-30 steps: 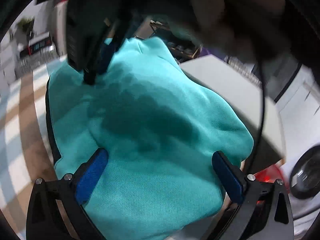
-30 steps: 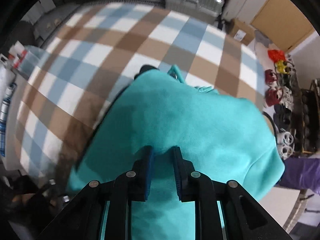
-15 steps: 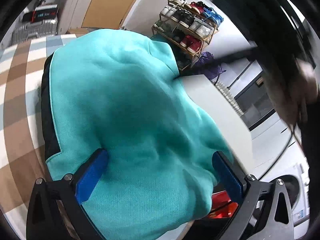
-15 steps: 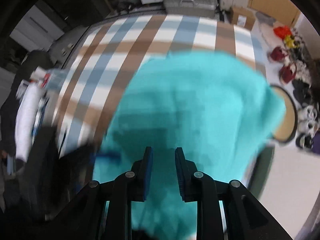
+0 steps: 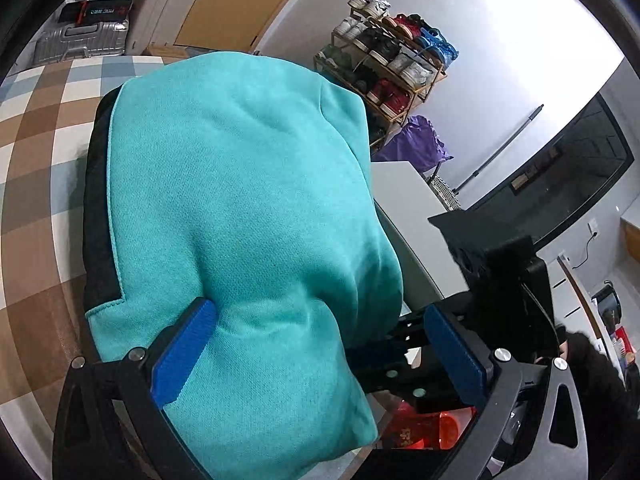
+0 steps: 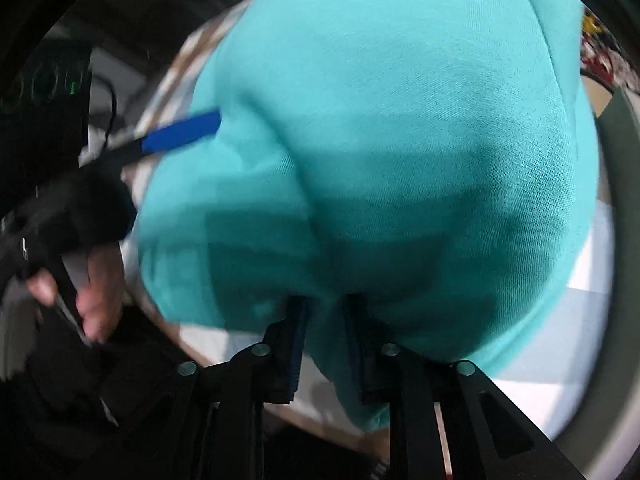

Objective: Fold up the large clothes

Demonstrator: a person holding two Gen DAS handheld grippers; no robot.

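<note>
Left gripper (image 5: 320, 352): jaws stand wide apart. Its blue pads (image 5: 182, 354) flank a bulge of the teal sweatshirt (image 5: 240, 208); the left pad touches the fabric, while the right pad stands clear of it, so nothing is clamped.

Right gripper (image 6: 325, 344): jaws are nearly together and closing, with a fold of the teal sweatshirt pinched between the pads at the garment's near edge.

Positions relative to the teal sweatshirt, left wrist view:
- Checked brown, blue and white table cover (image 5: 36, 168): to the left and beneath.
- Black panel (image 5: 98, 216): along the sweatshirt's left edge, part of the garment or of a second one; which cannot be told.
- Silver suitcase (image 5: 80, 42): beyond, upper left.
- Shoe rack (image 5: 390, 66): beyond, upper right.
- Purple bag (image 5: 416, 142): below the rack.
- White cabinet top (image 5: 408, 216): just right of the sweatshirt.

In the right wrist view the sweatshirt fills most of the frame. At its left, a blue pad of the left gripper meets the fabric, and a hand (image 6: 94, 292) grips the handle.
</note>
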